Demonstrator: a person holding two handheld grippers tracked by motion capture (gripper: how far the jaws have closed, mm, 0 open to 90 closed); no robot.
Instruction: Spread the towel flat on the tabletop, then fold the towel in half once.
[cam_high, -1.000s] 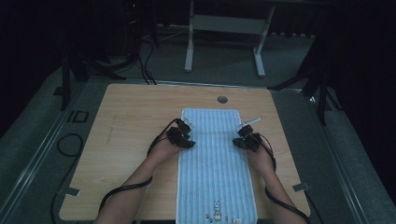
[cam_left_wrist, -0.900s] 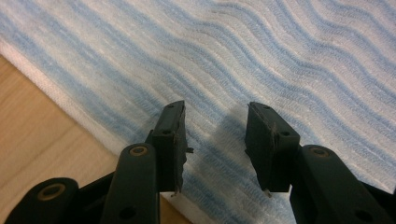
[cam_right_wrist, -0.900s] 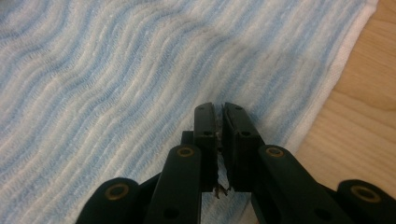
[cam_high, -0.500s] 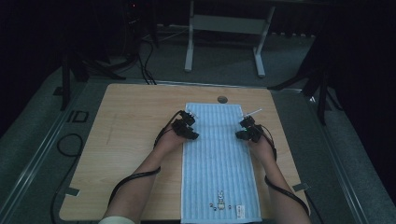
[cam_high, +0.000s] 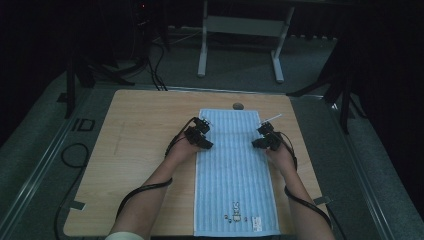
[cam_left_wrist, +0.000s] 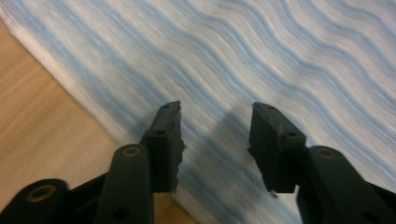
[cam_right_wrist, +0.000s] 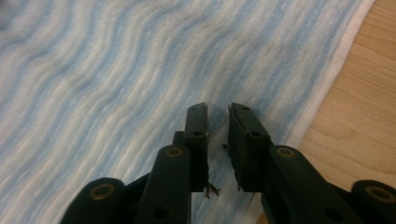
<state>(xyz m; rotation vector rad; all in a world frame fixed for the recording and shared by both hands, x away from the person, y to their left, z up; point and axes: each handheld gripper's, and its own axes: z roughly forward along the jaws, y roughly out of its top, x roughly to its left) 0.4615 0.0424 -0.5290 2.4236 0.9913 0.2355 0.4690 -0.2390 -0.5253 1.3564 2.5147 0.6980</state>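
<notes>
**One striped towel laid flat, both grippers released above its long edges**

A single blue-and-white striped towel (cam_high: 235, 175) lies spread on the wooden table (cam_high: 135, 165). Its long axis runs from the person's side straight toward the far edge of the table. The near short edge, with a small printed mark and label, sits at the near table edge; the far short edge stops just short of a small dark round spot (cam_high: 238, 106) in the tabletop. To the towel's left there is a broad stretch of bare wood. To its right only a narrow strip of wood remains before the table edge.

There are two grippers, one at each long edge, toward the towel's far end. The left gripper (cam_left_wrist: 215, 135) hovers over the towel just inside its left hem, with bare wood showing beside it. Its fingers have just been opening and stand well apart, with nothing between them. The right gripper (cam_right_wrist: 218, 135) hovers just inside the right hem. Its fingers have just been opening too, but the gap is narrow; no cloth is pinched in it, so the towel is released.

Both forearms come in from the near side, flanking the towel.
</notes>
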